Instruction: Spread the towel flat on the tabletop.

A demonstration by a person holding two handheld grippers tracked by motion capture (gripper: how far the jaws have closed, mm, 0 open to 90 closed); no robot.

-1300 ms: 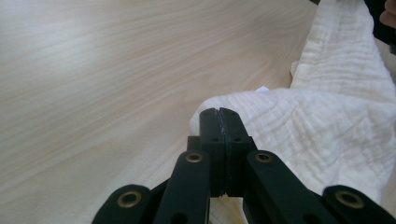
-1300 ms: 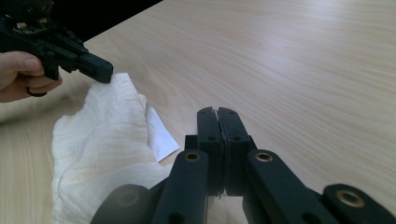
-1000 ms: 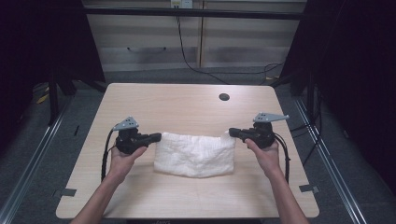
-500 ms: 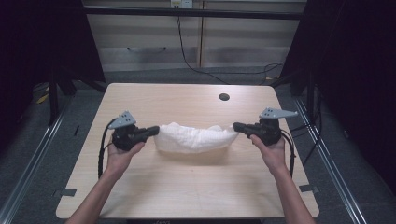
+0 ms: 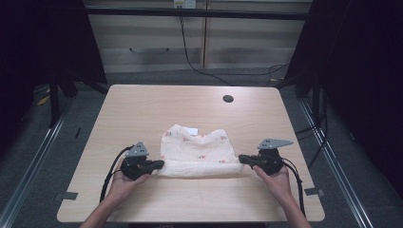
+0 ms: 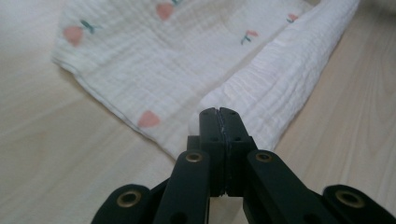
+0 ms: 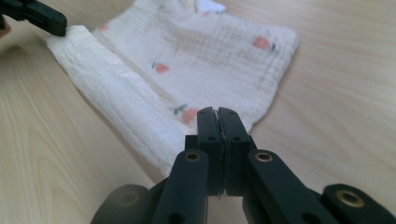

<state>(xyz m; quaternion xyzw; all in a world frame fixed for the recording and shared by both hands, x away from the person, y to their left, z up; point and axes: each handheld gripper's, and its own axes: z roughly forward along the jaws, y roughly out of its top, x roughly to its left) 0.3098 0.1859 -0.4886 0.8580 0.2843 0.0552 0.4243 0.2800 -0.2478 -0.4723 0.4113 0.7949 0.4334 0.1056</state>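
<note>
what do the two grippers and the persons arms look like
Both the left gripper and the right gripper are black, with two flat jaws on linked bars joined by brass-coloured pivot rivets. Each carries a grey three-cornered plate on top and trails a black cable back along the table. The forearms are bare, with no sleeves or gloves visible.

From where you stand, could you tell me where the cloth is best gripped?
At the two ends of its folded near edge, each from its own outer side. The cloth lies flat; there the layers stack thick, where the left gripper and right gripper pinch it.
</note>
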